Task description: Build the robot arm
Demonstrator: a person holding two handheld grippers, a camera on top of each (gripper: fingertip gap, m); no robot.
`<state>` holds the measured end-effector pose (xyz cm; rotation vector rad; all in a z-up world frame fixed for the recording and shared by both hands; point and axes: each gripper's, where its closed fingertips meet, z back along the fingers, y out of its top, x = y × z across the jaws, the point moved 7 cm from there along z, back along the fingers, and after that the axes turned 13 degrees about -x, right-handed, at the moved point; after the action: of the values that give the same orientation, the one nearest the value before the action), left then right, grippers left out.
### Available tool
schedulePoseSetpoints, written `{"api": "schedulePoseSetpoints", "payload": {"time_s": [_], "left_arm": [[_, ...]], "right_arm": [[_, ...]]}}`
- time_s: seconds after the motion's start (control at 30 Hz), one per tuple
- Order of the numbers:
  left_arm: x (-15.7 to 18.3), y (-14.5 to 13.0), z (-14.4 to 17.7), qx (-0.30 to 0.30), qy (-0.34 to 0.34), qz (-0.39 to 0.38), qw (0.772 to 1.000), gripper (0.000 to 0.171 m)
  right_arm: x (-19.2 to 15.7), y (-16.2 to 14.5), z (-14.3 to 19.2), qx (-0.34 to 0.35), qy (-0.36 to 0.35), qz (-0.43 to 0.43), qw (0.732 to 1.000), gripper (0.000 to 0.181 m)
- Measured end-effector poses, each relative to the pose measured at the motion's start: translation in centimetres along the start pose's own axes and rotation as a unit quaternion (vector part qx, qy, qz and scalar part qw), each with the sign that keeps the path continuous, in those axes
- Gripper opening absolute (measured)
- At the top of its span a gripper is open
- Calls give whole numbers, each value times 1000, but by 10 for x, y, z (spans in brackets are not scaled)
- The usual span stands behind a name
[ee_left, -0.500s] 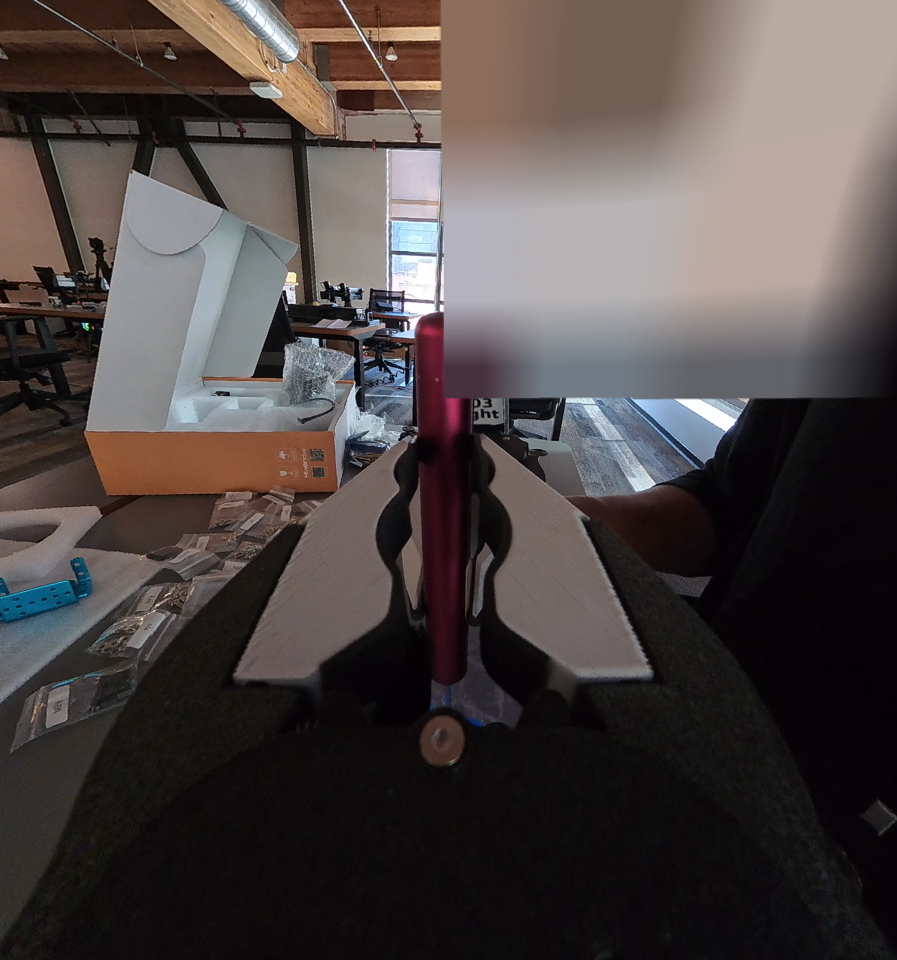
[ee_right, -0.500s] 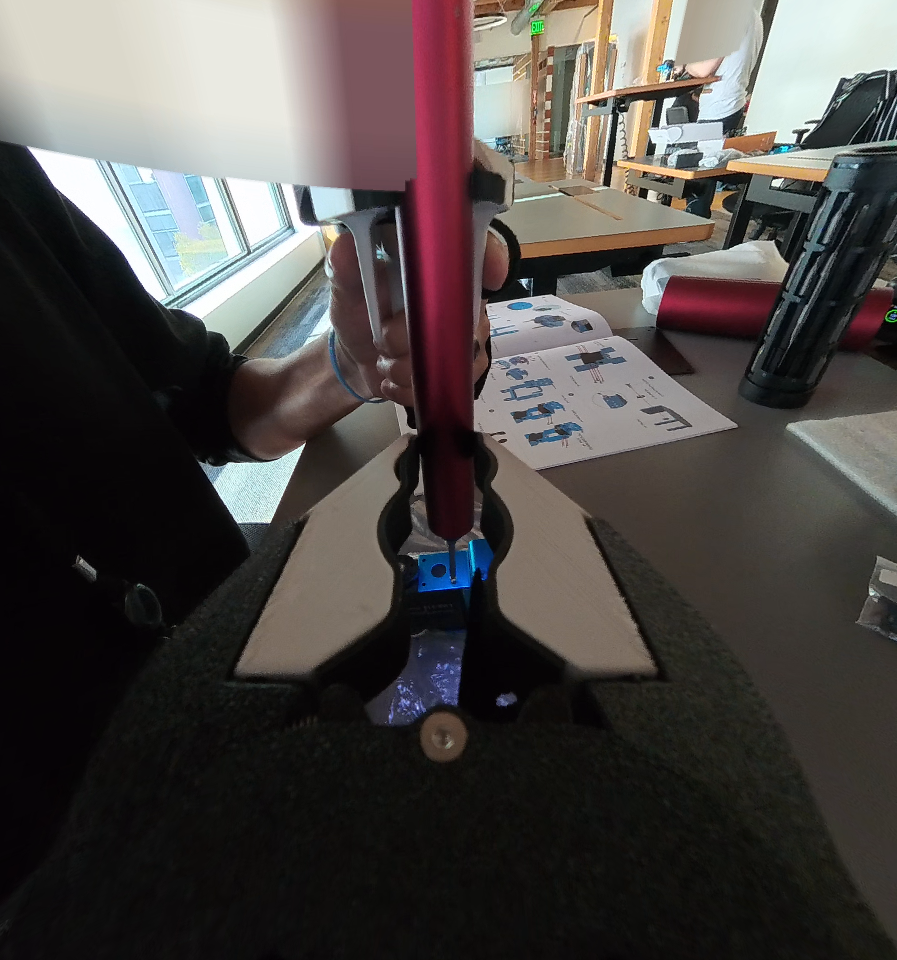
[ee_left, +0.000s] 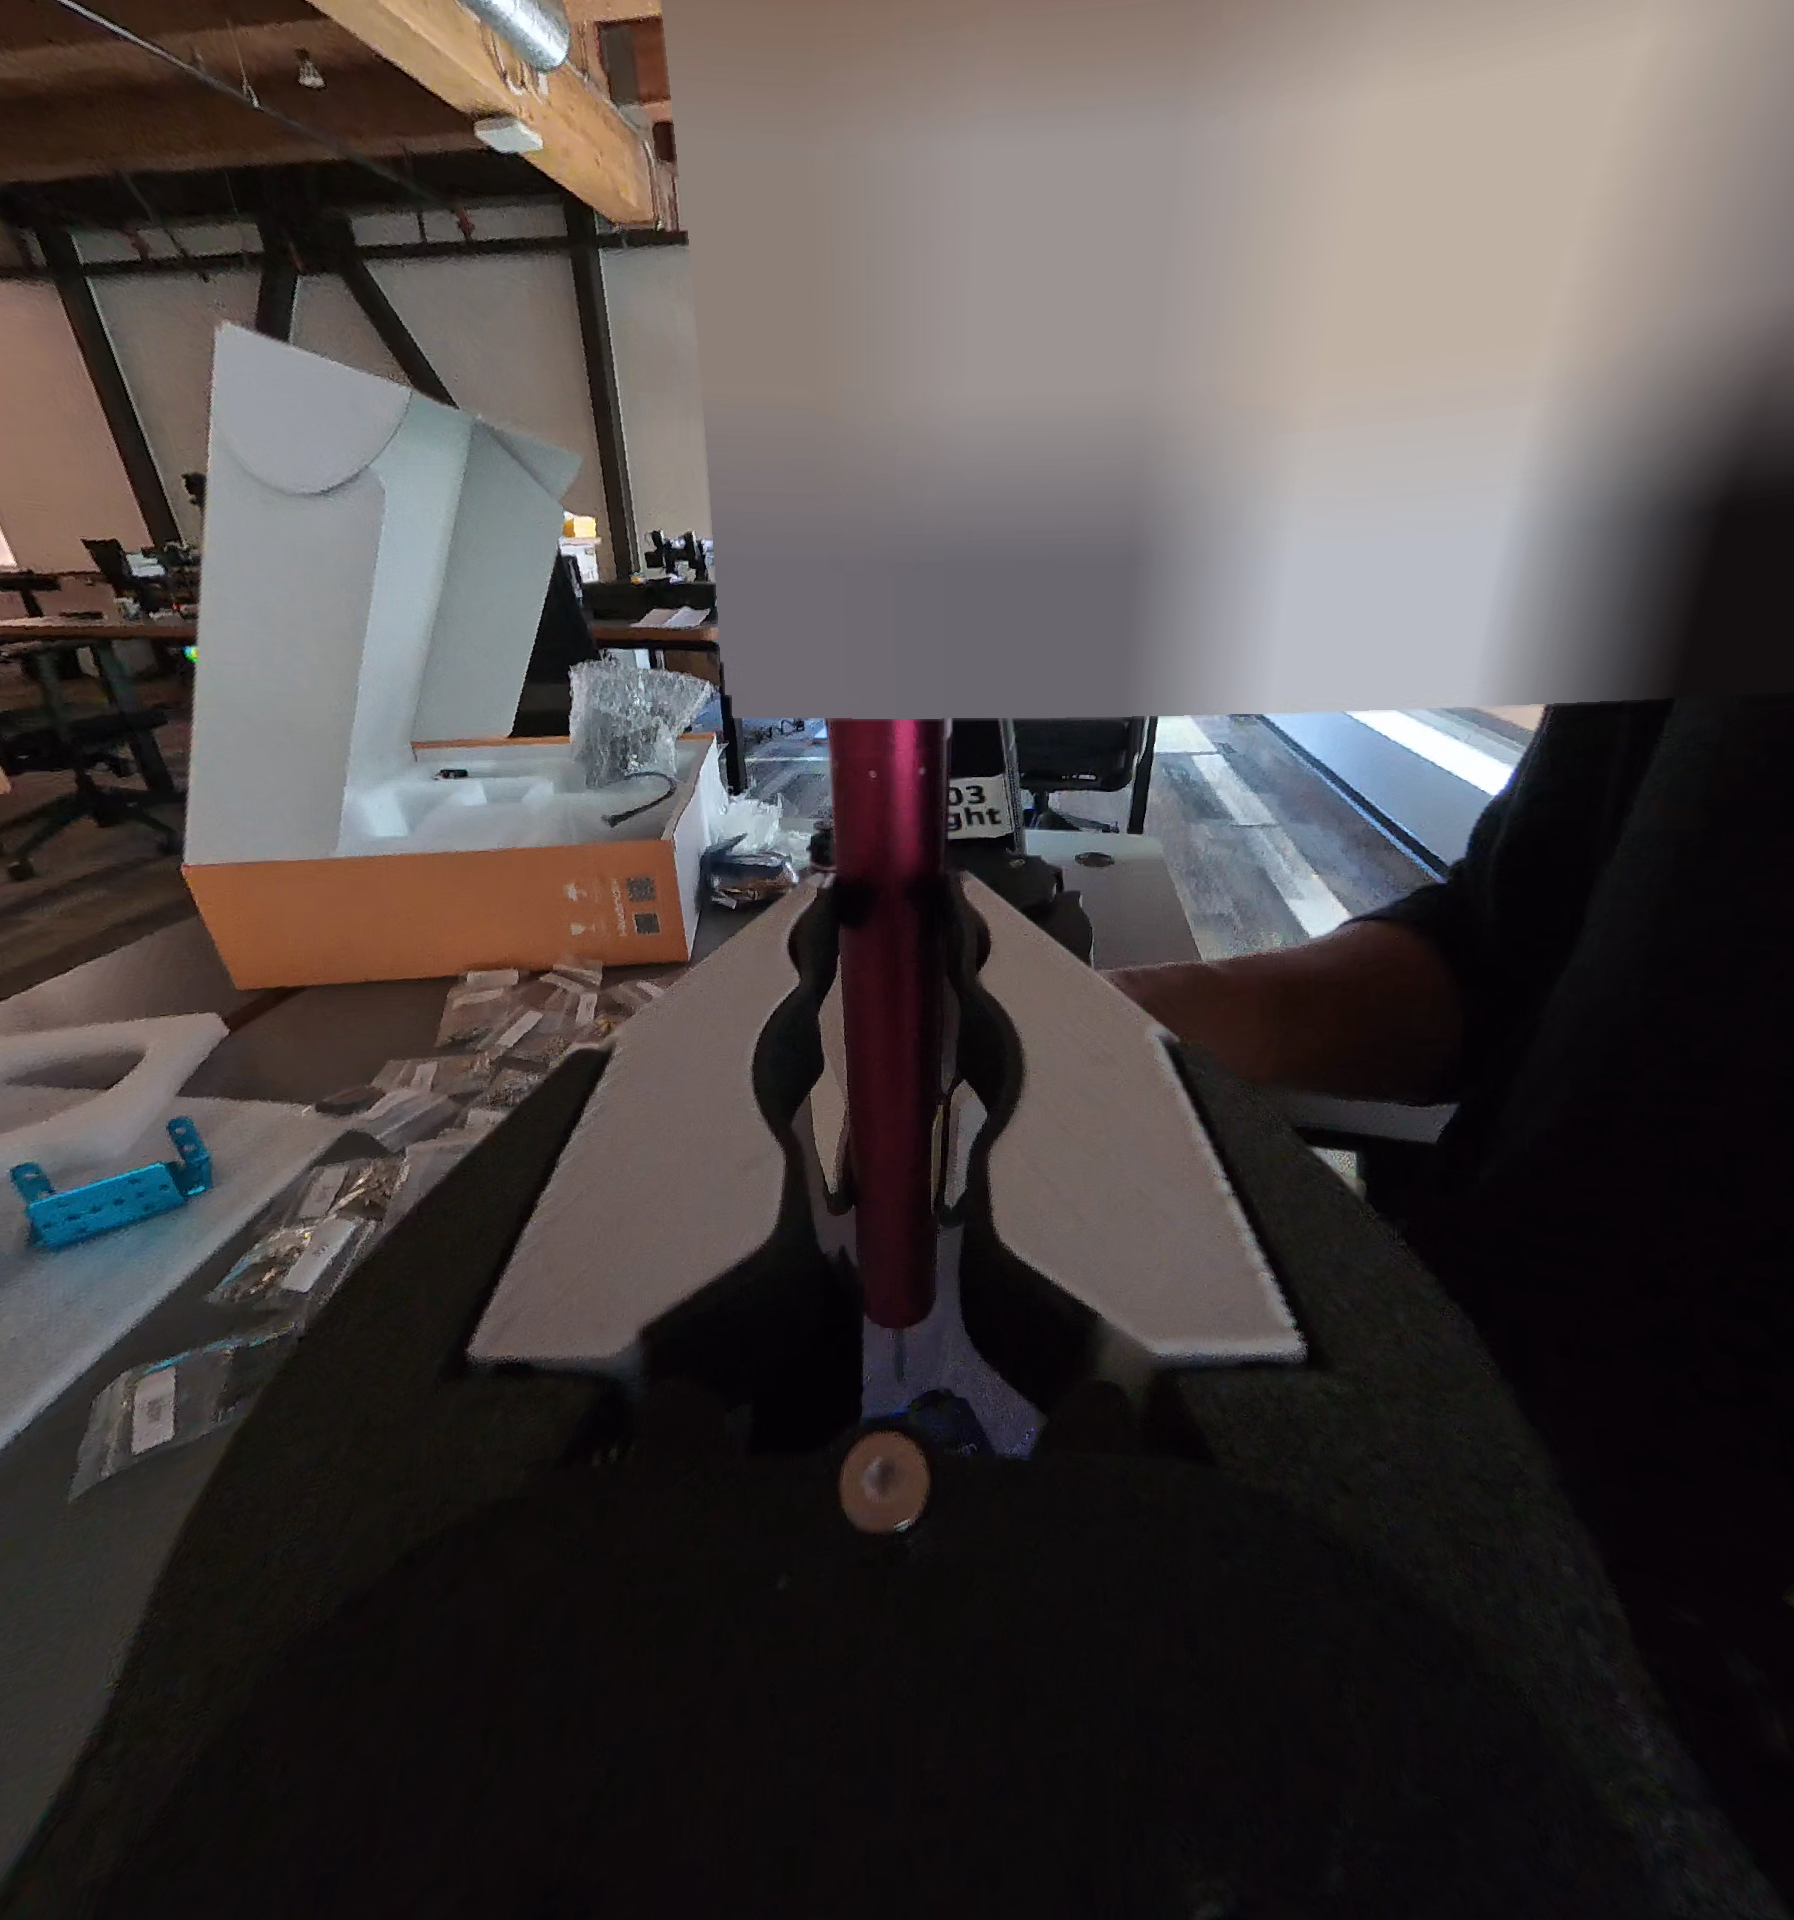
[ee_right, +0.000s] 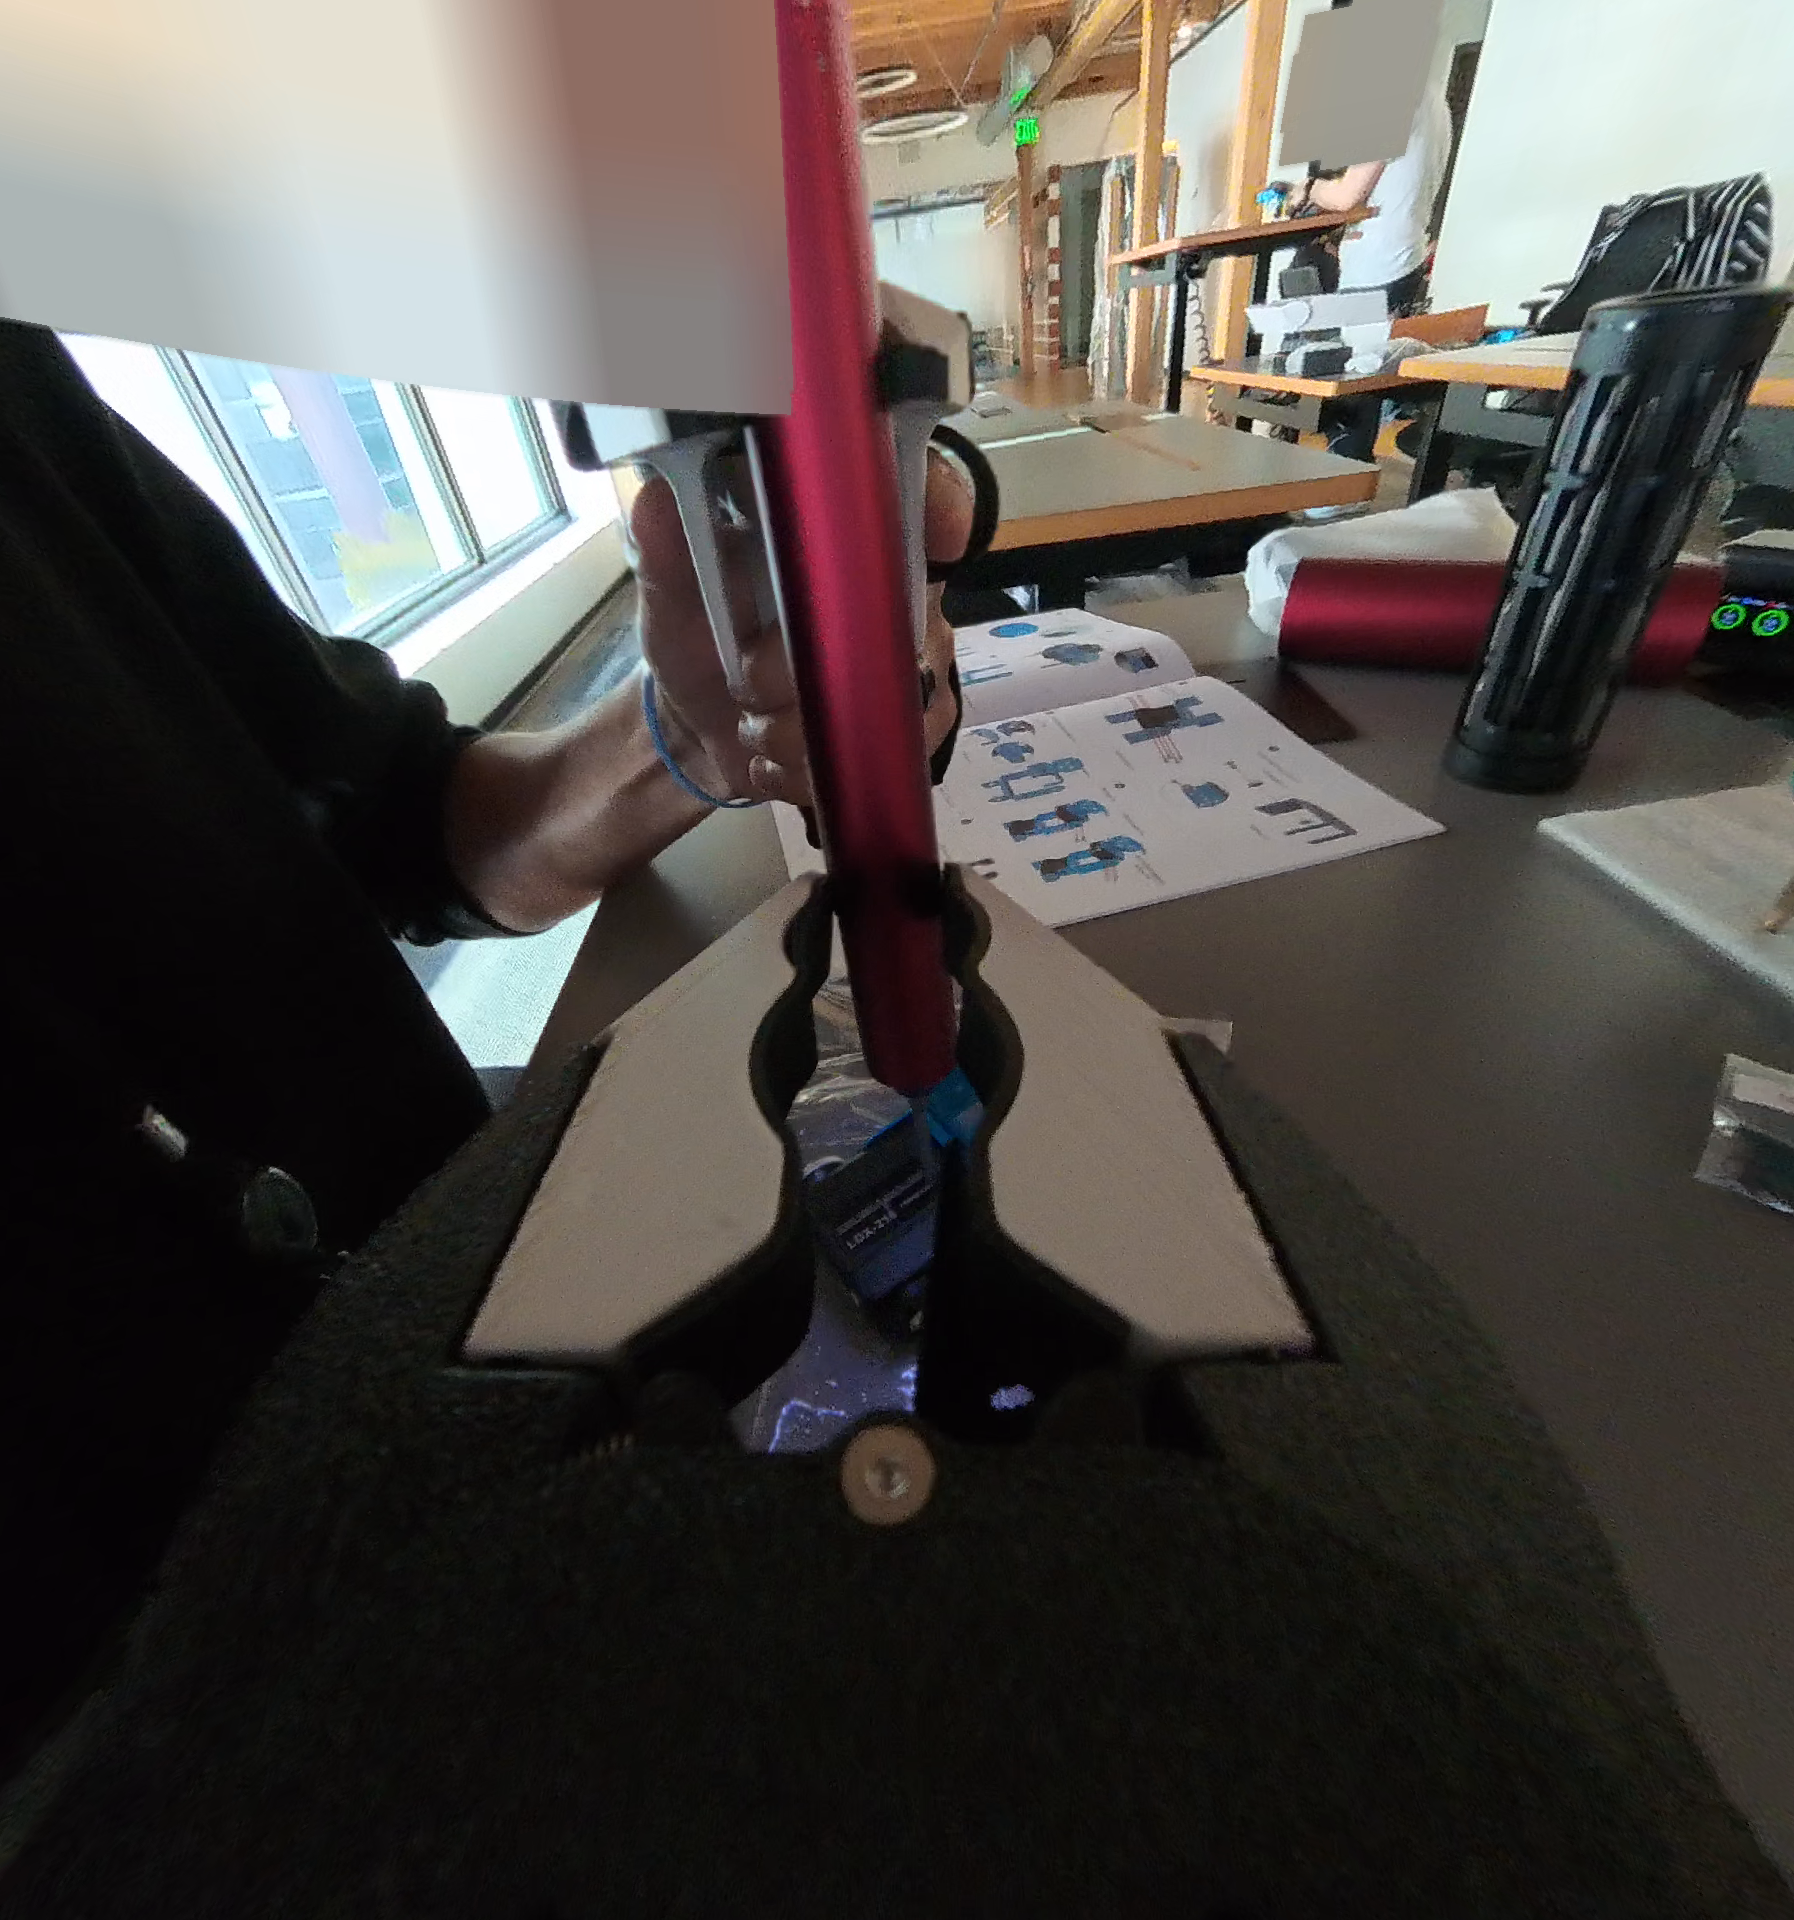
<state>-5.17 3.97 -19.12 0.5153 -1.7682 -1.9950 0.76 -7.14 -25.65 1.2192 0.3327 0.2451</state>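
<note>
black tumbler (ee_right: pixel 1599 540) right, booklet (ee_right: pixel 1163 769) ahead

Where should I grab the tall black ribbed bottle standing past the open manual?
Probably around its mid-body, jaws level, coming from the near side: the black bottle stands upright and is round, and a red cylinder lies close behind it.

Our grippers (ee_left: pixel 893 894) (ee_right: pixel 888 894): pale wedge fingers (ee_left: pixel 664 1174), black textured housings, a silver screw (ee_left: pixel 882 1478); dark sleeve (ee_right: pixel 145 790), blue wristband (ee_right: pixel 664 748).

Timber-beamed office (ee_left: pixel 477 94), sunlit windows (ee_right: pixel 373 488)
</note>
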Motion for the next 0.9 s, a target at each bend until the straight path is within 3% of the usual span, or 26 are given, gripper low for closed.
{"api": "schedulePoseSetpoints", "payload": {"time_s": [0.23,0.3,0.43,0.5,0.6,0.73,0.9], "left_arm": [[-8,18,-11,1,-6,24,1000,19],[-9,24,-22,-15,-16,36,999,19],[-13,32,-51,-66,-45,50,996,19],[-14,35,-65,-102,-68,46,991,19],[-15,35,-81,-159,-101,34,981,19],[-16,33,-110,-252,-107,-20,962,19],[-10,30,-134,-303,-121,-63,943,20]], "right_arm": [[2,21,11,-16,-31,9,999,23],[-1,30,15,-14,-26,-3,1000,34],[-2,41,34,-28,-58,-14,998,37],[-4,36,54,-68,-77,-20,995,40],[-7,9,96,-143,-122,-53,981,41],[-26,-67,130,-292,-117,-126,941,51],[-41,-113,133,-295,-72,-175,937,36]]}}
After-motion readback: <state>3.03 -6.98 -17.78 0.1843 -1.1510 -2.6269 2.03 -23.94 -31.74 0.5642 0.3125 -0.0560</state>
